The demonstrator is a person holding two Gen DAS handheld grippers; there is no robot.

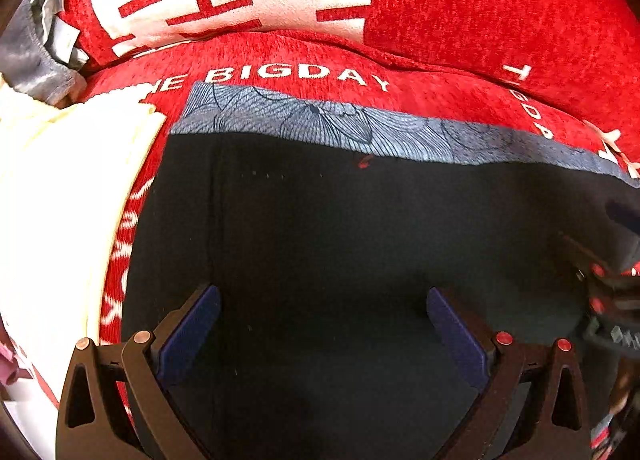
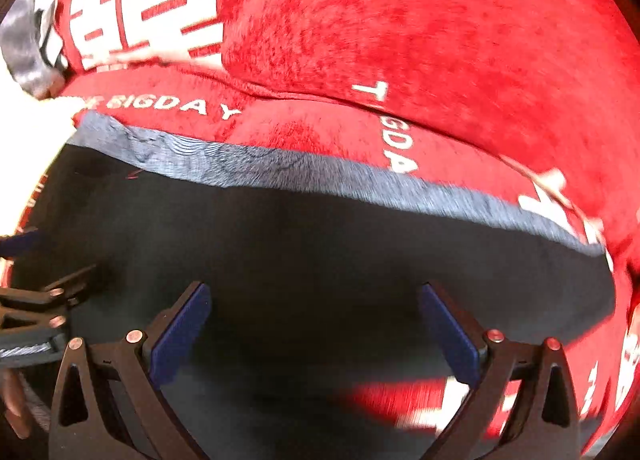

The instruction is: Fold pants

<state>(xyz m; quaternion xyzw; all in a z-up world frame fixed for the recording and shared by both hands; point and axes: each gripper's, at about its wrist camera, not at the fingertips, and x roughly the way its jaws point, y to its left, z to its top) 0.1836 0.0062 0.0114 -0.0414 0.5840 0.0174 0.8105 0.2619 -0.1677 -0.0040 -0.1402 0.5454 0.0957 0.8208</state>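
Note:
Dark navy pants (image 1: 360, 228) lie flat on a red sofa seat, with a grey-blue patterned band (image 1: 340, 124) along their far edge. They also show in the right wrist view (image 2: 320, 244), with the band (image 2: 280, 170) beyond. My left gripper (image 1: 323, 324) is open and empty, just above the dark cloth near its left part. My right gripper (image 2: 315, 324) is open and empty above the pants near their right front edge. The left gripper's arm shows at the left edge of the right wrist view (image 2: 36, 304).
The red sofa cover (image 1: 500, 12) with white lettering rises as a backrest behind the pants. A cream-white garment (image 1: 60, 200) lies to the left. A grey cloth (image 1: 32, 48) sits at the far left by the backrest.

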